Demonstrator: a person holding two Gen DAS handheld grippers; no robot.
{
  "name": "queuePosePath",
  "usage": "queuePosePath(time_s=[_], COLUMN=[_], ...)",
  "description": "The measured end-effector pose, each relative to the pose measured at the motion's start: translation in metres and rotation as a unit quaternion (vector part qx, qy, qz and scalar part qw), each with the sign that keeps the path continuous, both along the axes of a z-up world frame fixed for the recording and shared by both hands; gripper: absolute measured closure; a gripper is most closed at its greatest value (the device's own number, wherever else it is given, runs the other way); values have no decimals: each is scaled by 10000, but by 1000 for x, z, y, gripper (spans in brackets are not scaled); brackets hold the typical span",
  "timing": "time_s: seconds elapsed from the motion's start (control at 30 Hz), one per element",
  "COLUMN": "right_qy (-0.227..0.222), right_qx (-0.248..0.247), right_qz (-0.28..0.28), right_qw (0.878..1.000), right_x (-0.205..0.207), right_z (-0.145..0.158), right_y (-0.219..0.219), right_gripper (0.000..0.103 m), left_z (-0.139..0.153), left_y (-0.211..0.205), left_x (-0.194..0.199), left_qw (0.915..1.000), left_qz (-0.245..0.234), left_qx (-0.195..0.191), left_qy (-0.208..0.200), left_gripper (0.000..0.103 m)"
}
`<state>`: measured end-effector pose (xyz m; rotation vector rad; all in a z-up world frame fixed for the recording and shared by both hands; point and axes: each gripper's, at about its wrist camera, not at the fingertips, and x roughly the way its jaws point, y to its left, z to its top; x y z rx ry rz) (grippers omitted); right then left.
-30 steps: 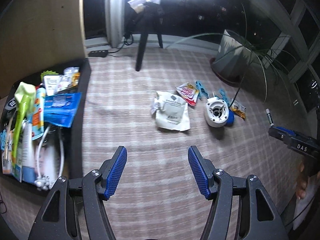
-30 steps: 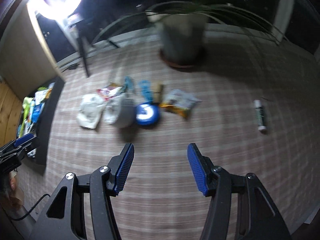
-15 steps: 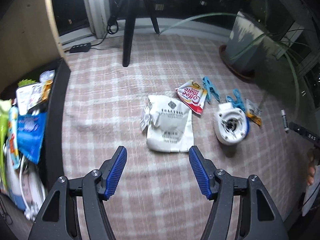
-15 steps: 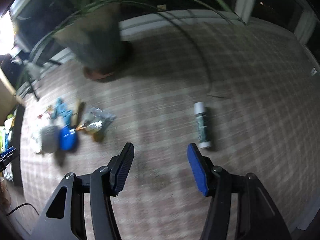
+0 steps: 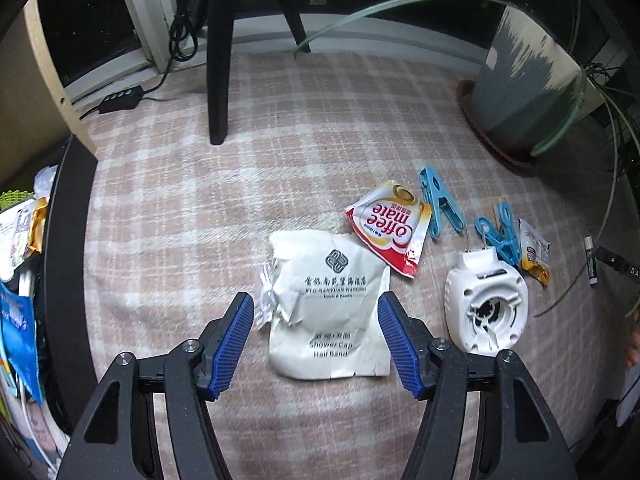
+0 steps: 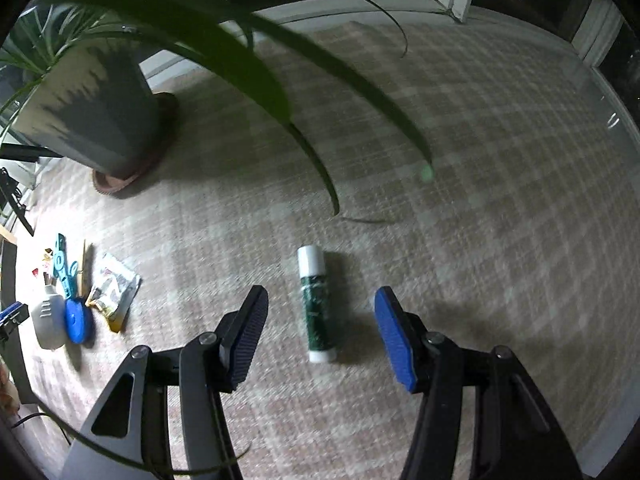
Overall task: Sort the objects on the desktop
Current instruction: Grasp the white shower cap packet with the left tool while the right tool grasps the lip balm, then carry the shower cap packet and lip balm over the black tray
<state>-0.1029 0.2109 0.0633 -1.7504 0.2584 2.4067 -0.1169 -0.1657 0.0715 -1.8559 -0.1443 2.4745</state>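
My left gripper (image 5: 316, 340) is open and empty, its jaws on either side of a white shower cap packet (image 5: 328, 300) on the checked cloth. Beyond it lie a red and white coffee creamer sachet (image 5: 386, 228), two blue clothes pegs (image 5: 440, 200), a white round plastic device (image 5: 486, 304) and a small yellow snack packet (image 5: 534, 254). My right gripper (image 6: 320, 328) is open and empty, its jaws on either side of a green and white tube (image 6: 316, 304) lying on the cloth. The tube also shows in the left wrist view (image 5: 590, 258).
A black tray (image 5: 68, 240) with several packets stands at the left. A potted plant (image 5: 528, 80) stands at the back right, its long leaves (image 6: 256, 76) hanging over the cloth. A black stand leg (image 5: 220, 52) and a power strip (image 5: 120, 98) are at the back.
My left gripper has moved forward to the shower cap packet. My right gripper has swung right, away from the cluster, and closed in on the tube. Both stay open.
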Motion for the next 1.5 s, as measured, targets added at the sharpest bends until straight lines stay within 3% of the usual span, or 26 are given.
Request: queuePosePath(time_s=[0.27,0.4,0.5,0.53,0.57,0.63,1.0,1.5], right_qy=[-258,-362,-385,-388,-374,-363,-202,254], right_qx=[-36,24,100,164,206,198,-2,-256], right_qz=[201,217,212,201,213,245,182,446], right_qw=[9995,9991,9990,9989,9989,9988,9996,9984], right_x=[-9,-11,-11,-12,-11,-8,12,63], right_z=[-13,-19,-19,-18,-17,-15,-2,66], right_y=[-6,-10,-12,-14,-15,-19,-30,-87], right_gripper=[49,57,59,65,69,88,88,88], left_z=[-18,-23,-22,-21,-21,-20,-2,34], left_y=[1,-4,-5,-2,-1,2,-1,-22], left_x=[-5,-6,-7,-7,-7,-6,20,77], left_qw=[9998,9994,9993,9995,9996,9999,9993,9978], left_qz=[9,130,143,96,69,45,267,320], left_qx=[104,253,298,255,236,141,201,334], left_qy=[-159,-213,-197,-169,-151,-58,150,468], left_gripper=[43,43,51,59,60,68,90,92])
